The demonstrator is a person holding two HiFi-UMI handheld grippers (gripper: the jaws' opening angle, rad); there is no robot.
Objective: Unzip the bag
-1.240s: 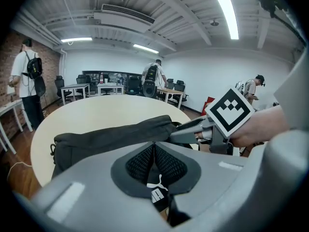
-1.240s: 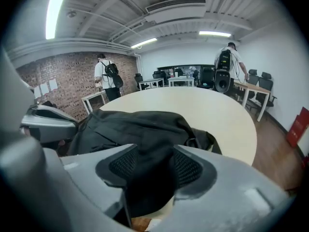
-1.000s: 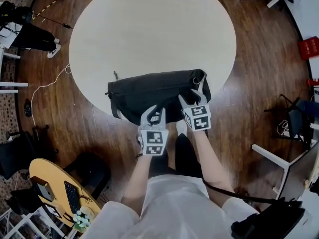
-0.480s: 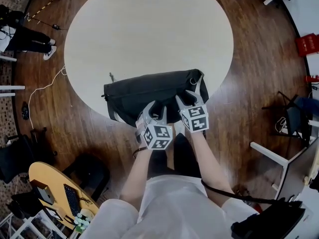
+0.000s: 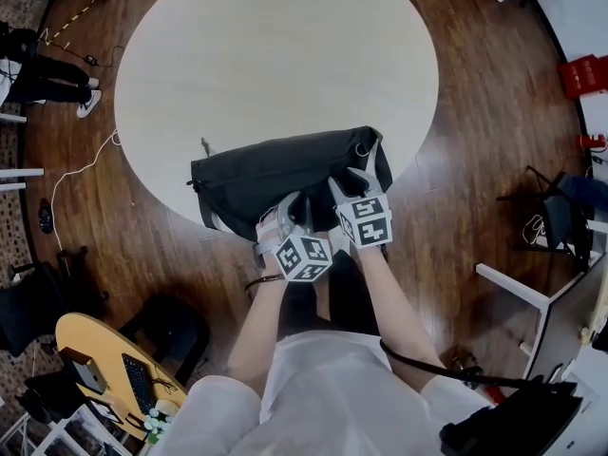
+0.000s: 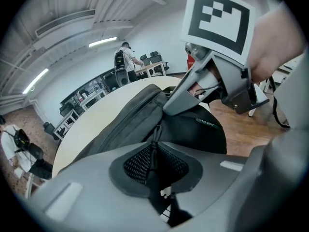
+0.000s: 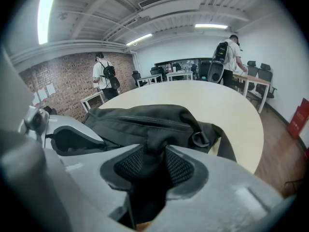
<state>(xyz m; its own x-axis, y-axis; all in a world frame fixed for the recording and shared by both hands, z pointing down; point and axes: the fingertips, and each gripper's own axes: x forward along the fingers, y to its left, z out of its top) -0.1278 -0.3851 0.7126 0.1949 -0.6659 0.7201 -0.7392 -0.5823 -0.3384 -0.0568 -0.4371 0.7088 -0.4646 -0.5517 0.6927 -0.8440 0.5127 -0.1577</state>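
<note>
The long black fabric bag [image 5: 285, 171] lies lengthwise directly ahead of both tongs, right under their tips, on the edge of the round pale wooden table [image 5: 275, 55] closest to the person. The left gripper [image 5: 290, 213] meets the side of the bag facing the person. In the left gripper view its jaws have just been closing and now stand almost together, the ribbed pads [image 6: 137, 163] clenched on the thin black zipper pull [image 6: 155, 144], which runs from between them up to the zip line along the top of the bag. Just beside it, on its right, the right gripper [image 5: 357, 184] is set on the bag's right end. Its jaws have also just been closing. In the right gripper view they pinch a raised fold of the bag's black cloth, which fills the gap between the pads [image 7: 129, 164]. Beyond that fold and slightly right of the right gripper's tips, a metal ring [image 7: 200, 139] hangs on the bag's end, with a black strap [image 7: 226, 151] trailing from it across the table edge. The dark wooden floor [image 5: 484, 160] spreads out below and to either side of both tongs.
</note>
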